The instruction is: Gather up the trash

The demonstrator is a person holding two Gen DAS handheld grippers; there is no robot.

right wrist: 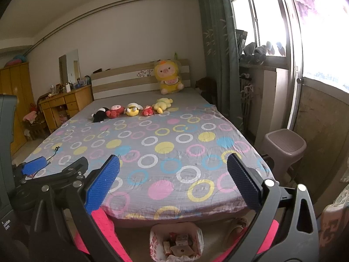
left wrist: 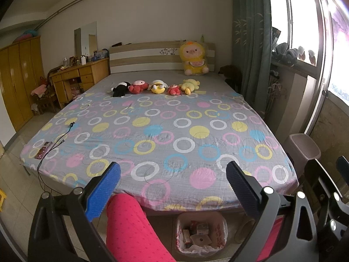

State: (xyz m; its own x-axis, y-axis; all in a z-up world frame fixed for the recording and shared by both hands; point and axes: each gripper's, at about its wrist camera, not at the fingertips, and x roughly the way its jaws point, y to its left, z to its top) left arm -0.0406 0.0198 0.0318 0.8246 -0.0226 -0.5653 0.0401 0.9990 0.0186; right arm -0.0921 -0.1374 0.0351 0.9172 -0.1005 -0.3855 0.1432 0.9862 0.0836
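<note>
A trash bin (left wrist: 201,235) lined with a white printed bag stands on the floor at the foot of the bed, holding small cartons and crumpled paper; the right wrist view shows the bin (right wrist: 176,243) too. My left gripper (left wrist: 172,187) is open above the bed's foot edge, nothing between its blue pads. My right gripper (right wrist: 173,183) is also open and empty, held over the bed's foot. The left gripper's blue pad (right wrist: 33,167) shows at the left of the right wrist view. A person's leg in pink trousers (left wrist: 130,229) stands beside the bin.
A bed (left wrist: 152,131) with a ring-patterned sheet fills the middle, with several plush toys (left wrist: 157,86) near the headboard. A phone (left wrist: 42,150) with a cable lies at its left corner. A plastic stool (right wrist: 283,146) stands at the right by the window. A wooden desk (left wrist: 76,76) stands at the left.
</note>
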